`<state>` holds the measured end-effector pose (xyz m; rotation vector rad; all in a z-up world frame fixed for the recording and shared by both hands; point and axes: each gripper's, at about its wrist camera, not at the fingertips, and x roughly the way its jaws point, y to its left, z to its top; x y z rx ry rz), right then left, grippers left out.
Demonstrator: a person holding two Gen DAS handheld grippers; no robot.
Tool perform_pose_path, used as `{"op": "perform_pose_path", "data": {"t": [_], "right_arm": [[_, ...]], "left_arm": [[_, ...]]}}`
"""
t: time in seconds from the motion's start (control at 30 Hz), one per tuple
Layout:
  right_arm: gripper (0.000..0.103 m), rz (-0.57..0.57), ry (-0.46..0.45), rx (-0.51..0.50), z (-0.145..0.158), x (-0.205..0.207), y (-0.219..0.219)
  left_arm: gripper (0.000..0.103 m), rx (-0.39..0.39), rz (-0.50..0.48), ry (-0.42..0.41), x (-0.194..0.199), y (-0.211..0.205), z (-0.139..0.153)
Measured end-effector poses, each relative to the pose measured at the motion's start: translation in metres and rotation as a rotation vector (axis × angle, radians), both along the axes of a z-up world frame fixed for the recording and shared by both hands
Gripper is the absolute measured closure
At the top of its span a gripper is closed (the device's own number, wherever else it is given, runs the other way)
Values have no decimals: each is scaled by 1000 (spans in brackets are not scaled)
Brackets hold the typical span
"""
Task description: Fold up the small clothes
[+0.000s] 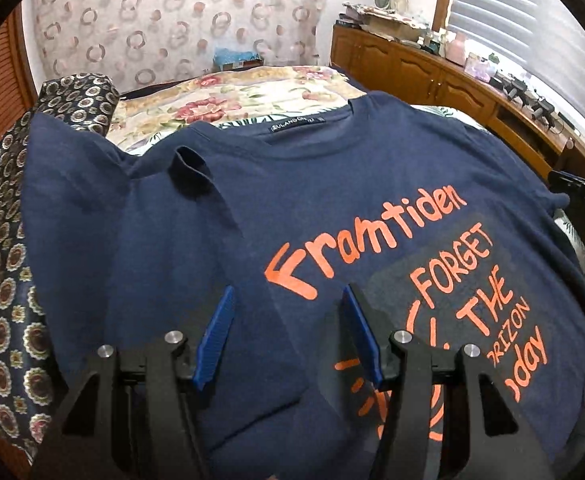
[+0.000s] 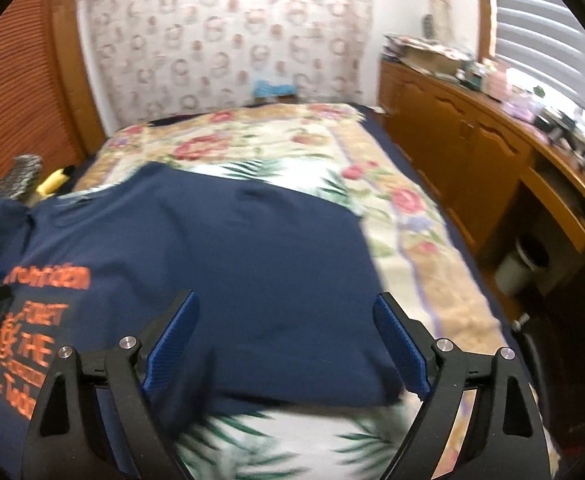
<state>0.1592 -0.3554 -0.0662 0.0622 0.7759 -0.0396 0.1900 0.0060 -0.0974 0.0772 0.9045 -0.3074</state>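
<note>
A navy T-shirt (image 1: 220,216) with orange lettering lies face up on the bed, collar pointing away from me. A crease runs down its left side. My left gripper (image 1: 288,292) hovers low over the chest print, blue pads apart, and no fabric is pinched. In the blurred right wrist view the same T-shirt (image 2: 252,248) spreads over the bedspread. My right gripper (image 2: 284,304) stands wide open above the shirt's right sleeve area, and nothing sits between its pads. The left gripper's black body shows at that view's left edge.
A floral bedspread (image 2: 392,184) covers the bed. A dark patterned cloth (image 1: 4,260) lies heaped on the left, with a yellow item (image 2: 54,184) beside it. Wooden cabinets (image 2: 452,152) with clutter on top line the right wall, and a grey bin (image 2: 524,268) stands on the floor.
</note>
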Motion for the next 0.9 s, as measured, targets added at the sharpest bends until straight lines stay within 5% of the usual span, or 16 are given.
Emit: {"op": "perform_pose_path", "data": {"t": [0.23, 0.6, 0.9], "right_arm": [[17, -42, 55, 29, -12, -7, -28], [18, -33, 126, 108, -25, -11, -37], [32, -30, 133, 129, -26, -15, -40]], "left_arm": [[46, 33, 0, -29, 0, -9, -1], [30, 36, -28, -18, 5, -15, -2], [28, 35, -30, -17, 5, -18, -1]]}}
